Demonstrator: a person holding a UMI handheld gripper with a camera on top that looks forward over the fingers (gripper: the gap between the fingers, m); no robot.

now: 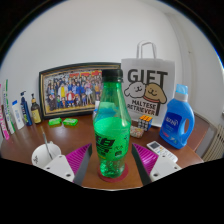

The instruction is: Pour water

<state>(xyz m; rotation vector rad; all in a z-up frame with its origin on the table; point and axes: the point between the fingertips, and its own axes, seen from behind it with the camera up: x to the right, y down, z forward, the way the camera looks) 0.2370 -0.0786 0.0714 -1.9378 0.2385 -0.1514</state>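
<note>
A green plastic bottle (111, 125) with a black cap stands upright on a round red coaster (111, 174) on the wooden table (30, 140). It stands between my gripper's (111, 165) two fingers, whose purple pads (76, 160) sit at either side of its lower part. A gap shows at each side of the bottle, so the fingers are open around it. A white cup (44, 154) stands to the left, just beyond the left finger.
Behind the bottle are a white "GIFT" paper bag (148, 85), a framed group photo (72, 90), a blue detergent jug (177, 118), small green lids (62, 122), several small bottles at the far left (22, 108), and a small colourful cube (145, 119).
</note>
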